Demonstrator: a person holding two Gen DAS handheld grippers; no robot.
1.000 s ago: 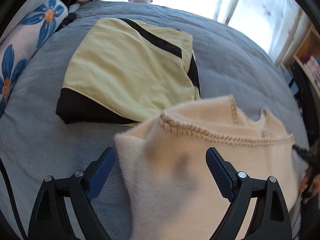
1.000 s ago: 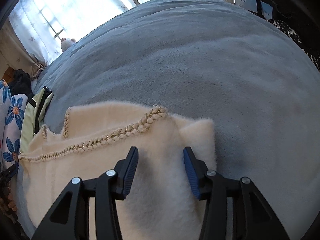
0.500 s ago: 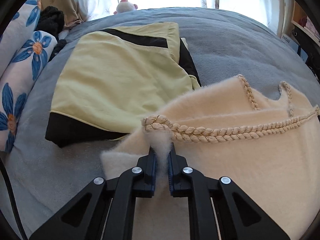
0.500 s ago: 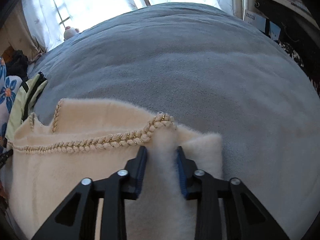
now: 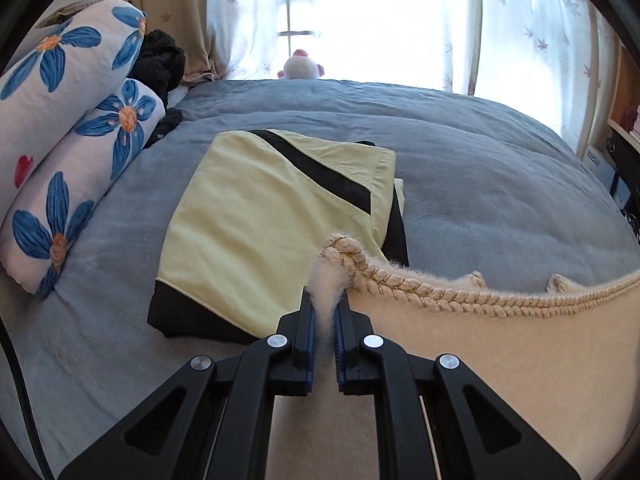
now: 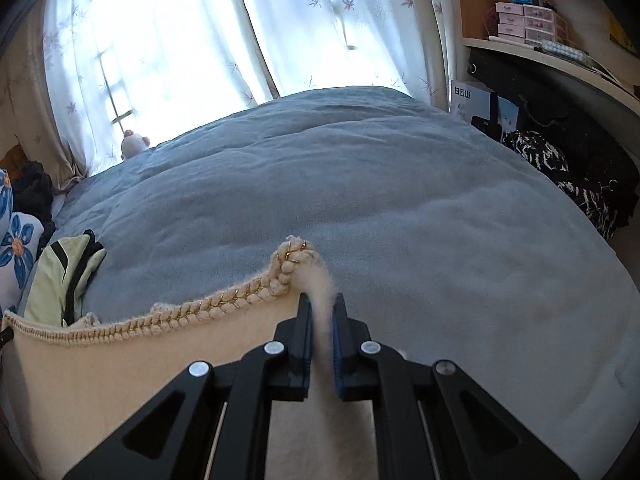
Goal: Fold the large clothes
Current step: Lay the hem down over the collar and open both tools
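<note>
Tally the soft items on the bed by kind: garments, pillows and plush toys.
Garments: 2, the cream fuzzy garment and the folded yellow-and-black garment
Floral pillows: 2
Plush toy: 1
Total: 5
A dark heap beside the pillows is unclear, so not counted.

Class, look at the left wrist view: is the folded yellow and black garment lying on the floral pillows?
No: the folded yellow and black garment lies on the grey bedspread.
</note>
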